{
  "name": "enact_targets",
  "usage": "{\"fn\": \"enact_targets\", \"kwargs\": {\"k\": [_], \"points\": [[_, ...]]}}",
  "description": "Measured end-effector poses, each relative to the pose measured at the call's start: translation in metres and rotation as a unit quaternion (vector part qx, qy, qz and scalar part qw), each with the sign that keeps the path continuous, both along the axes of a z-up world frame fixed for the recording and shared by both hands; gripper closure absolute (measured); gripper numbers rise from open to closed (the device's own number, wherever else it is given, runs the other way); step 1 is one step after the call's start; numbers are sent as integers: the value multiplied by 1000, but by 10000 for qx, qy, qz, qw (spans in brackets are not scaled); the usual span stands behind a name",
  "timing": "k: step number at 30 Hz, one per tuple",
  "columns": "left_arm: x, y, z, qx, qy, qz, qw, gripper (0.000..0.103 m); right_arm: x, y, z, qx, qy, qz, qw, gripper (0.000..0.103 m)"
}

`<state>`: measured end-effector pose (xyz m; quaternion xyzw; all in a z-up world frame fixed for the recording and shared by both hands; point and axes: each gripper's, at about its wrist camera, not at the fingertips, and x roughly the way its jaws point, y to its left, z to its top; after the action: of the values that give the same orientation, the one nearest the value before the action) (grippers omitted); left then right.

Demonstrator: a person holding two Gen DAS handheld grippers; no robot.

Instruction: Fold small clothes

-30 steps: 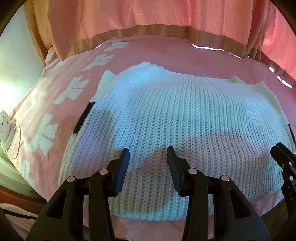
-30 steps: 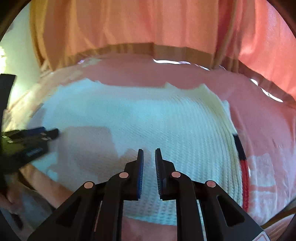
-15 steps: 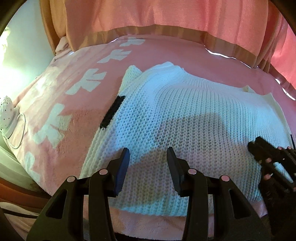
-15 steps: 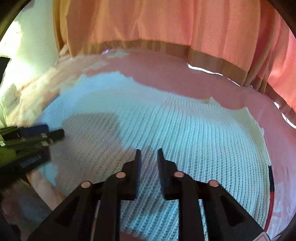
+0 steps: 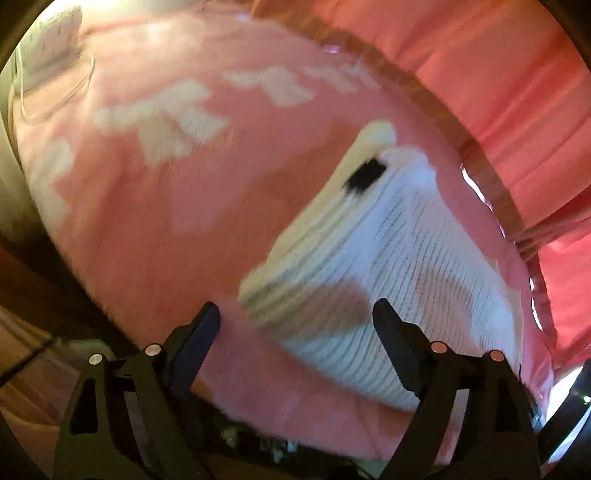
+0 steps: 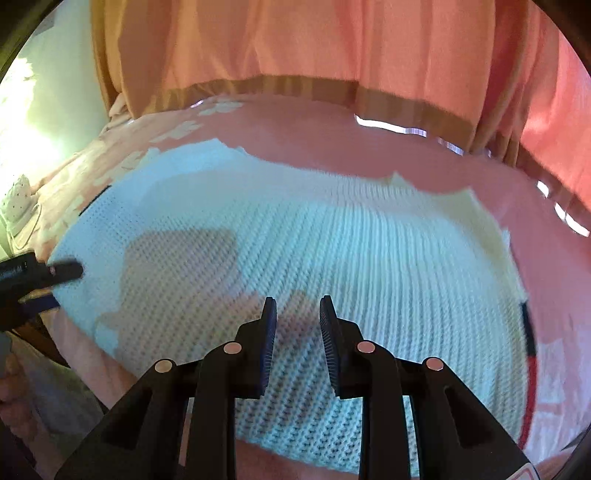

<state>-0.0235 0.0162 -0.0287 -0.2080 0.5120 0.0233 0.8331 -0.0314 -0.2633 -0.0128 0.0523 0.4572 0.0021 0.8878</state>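
A white knitted sweater (image 5: pixel 406 258) lies flat on a pink blanket (image 5: pixel 166 206); a black patch (image 5: pixel 365 175) marks its left edge. My left gripper (image 5: pixel 295 304) hangs over the sweater's near left corner. Its jaws are opening wide, and the corner lies between them with neither pad pressing on it. In the right wrist view the sweater (image 6: pixel 332 240) fills the middle, with a red and black stripe (image 6: pixel 530 354) on its right edge. My right gripper (image 6: pixel 298 300) hovers over the sweater's near middle, jaws a narrow gap apart with nothing between. The left gripper (image 6: pixel 55 271) shows at the far left.
A pink curtain (image 6: pixel 295 44) with a brown hem hangs behind the blanket (image 6: pixel 314 140). A white dotted object (image 5: pixel 51 33) with a thin cord sits at the blanket's far left. The dark edge of the bed runs below the left gripper.
The left gripper slid left to the sweater's corner, rolled, and its jaws spread wide. The right gripper's jaws parted a little and it shifted slightly over the sweater.
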Motion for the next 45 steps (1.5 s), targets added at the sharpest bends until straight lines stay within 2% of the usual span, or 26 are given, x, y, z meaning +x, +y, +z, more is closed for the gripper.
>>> {"fn": "enact_targets", "kwargs": {"k": [1,2,3,4,5,6,9,11,13,15,17,20,22,24,26,28,29,30,31,33,37,39,43,45], "points": [[4,-4,0,-68,-5,-101,9999,30,-1,0,-1,5,-14,-7,10000,77],[7,-6,-1,-152,-2,-181,9997,55,-1,1,-2,-31,-23,-7,10000,77],[10,-12,0,-135,30,-246,9996,70,-2,2,-2,-88,-35,-1,10000,75],[11,-16,2,-125,6,-321,9994,78,-3,3,-3,-139,-41,4,9999,73],[11,-21,7,-119,-59,-405,9991,85,-4,4,-4,-204,-51,25,9998,72],[11,-31,20,-25,-253,-561,9981,87,-5,4,-5,-219,-66,32,9997,72],[6,-65,64,100,-804,-1036,9913,89,-6,-2,-8,-97,-125,-2,9999,71],[4,-90,95,50,-1097,-1380,9843,89,-10,-11,-6,128,-178,-63,9997,71],[1,-126,124,-68,-1349,-1837,9737,89,-22,-27,-1,375,-271,-216,9987,71],[-7,-162,144,-88,-1529,-2278,9616,89,-37,-50,6,533,-299,-478,9970,71],[-17,-204,149,-48,-1624,-2727,9483,89,-58,-81,14,590,-315,-861,9940,71],[-29,-255,131,89,-1452,-3275,9336,89,-92,-122,26,543,-328,-1411,9880,69],[-33,-282,106,236,-1225,-3515,9278,89,-116,-142,33,220,-325,-1746,9839,67],[-40,-310,71,706,-940,-3789,9179,87,-132,-156,38,-26,-272,-1934,9807,61],[-50,-325,42,1191,-744,-3884,9107,83,-145,-170,41,115,-285,-2023,9788,55],[-61,-327,36,1487,-891,-3920,9035,82,-149,-175,44,127,-327,-2004,9791,51],[-68,-327,36,1713,-977,-3974,8962,72,-147,-177,45,26,-346,-1955,9801,46],[-70,-327,38,1797,-995,-3993,8935,56,-144,-178,47,-13,-352,-1898,9812,45],[-73,-320,44,1803,-1005,-4000,8930,50,-142,-178,48,24,-372,-1848,9821,45],[-80,-301,56,1713,-1126,-3933,8963,36,-132,-184,50,397,-436,-1697,9837,45],[-96,-272,66,2066,-1316,-3930,8863,34,-102,-186,56,1146,-431,-1290,9841,38],[-98,-260,63,2191,-1259,-3891,8859,34,-82,-179,54,1345,-360,-1036,9848,34],[-93,-236,51,2148,-969,-3702,8986,34,-52,-162,44,1843,-121,-791,9796,33],[-90,-223,47,2121,-875,-3565,9057,34,-44,-157,44,1881,-131,-717,9794,33]]}}
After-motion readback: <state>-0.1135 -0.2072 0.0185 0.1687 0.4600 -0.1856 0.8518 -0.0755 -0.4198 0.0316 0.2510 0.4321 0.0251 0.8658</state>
